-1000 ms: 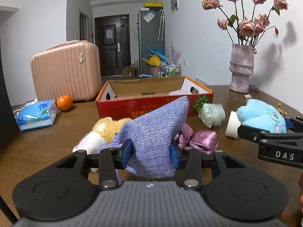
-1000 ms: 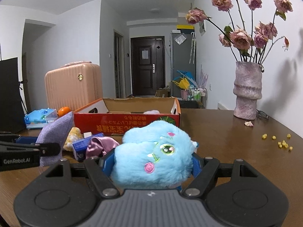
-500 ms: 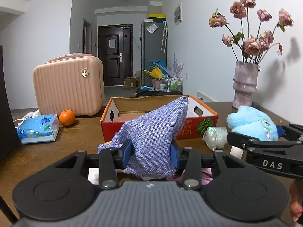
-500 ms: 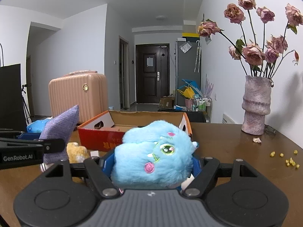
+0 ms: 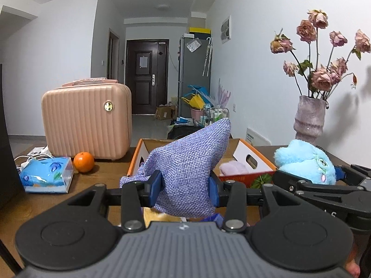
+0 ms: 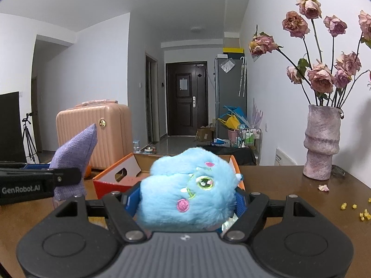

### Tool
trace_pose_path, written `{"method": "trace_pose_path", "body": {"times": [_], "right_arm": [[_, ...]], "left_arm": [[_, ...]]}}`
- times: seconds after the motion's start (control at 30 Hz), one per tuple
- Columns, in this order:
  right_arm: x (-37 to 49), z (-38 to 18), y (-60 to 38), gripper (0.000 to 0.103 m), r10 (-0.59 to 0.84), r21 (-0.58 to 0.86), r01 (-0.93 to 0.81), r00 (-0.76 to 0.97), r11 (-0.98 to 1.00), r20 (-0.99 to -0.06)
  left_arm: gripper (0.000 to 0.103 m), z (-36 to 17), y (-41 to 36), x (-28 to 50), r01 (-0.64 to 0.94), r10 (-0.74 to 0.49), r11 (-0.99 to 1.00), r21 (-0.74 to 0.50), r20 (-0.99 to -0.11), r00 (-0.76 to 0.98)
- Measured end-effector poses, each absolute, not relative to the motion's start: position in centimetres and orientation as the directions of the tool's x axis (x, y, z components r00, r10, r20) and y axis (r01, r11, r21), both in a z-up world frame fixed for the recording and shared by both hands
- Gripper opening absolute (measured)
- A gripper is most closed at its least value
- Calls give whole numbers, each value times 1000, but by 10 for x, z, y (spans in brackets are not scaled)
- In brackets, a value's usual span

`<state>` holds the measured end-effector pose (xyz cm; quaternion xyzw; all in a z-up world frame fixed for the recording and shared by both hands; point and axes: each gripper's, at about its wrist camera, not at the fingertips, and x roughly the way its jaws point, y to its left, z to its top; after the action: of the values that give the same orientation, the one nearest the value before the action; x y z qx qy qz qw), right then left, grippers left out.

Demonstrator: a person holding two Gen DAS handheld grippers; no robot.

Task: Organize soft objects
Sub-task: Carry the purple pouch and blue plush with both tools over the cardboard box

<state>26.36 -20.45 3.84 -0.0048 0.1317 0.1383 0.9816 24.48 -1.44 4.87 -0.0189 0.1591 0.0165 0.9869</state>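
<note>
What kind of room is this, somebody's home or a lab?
Most likely a lived-in flat: a wooden table with a vase of dried roses, a pink suitcase, and a hallway leading to a dark front door.

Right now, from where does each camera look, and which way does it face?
Left wrist: sits on the left gripper, faces the cardboard box and hallway; its fingers pinch the purple pouch.
Right wrist: sits on the right gripper, same direction; fingers hold the blue plush.
Shared: box, pink suitcase, vase, each other's gripper.

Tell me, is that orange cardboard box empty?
No. The box is open-topped, with a pale pink soft thing lying inside; the rest is hidden.
</note>
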Motion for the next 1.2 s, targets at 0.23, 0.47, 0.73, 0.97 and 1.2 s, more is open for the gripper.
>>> {"method": "trace_pose_path", "body": {"times": [0.23,0.47,0.73,0.97,1.2], "right_arm": [[285,42,-198,74,275,37,-275,928,961,-251],[311,41,-193,74,271,47,-268,926,962,-263],[334,37,-185,74,272,37,-273,920,961,-282],[356,38,-179,74,266,34,-267,920,963,-287],[380,40,-171,74,259,39,-259,920,965,-294]], "left_arm": [[42,53,-7,268,-49,30,998,-51,-314,949],[42,54,1,292,-63,42,997,-55,-319,947],[42,58,9,320,-89,67,994,-58,-308,949],[42,60,17,348,-102,75,992,-68,-317,945],[42,63,23,372,-109,81,992,-69,-320,944]]}}
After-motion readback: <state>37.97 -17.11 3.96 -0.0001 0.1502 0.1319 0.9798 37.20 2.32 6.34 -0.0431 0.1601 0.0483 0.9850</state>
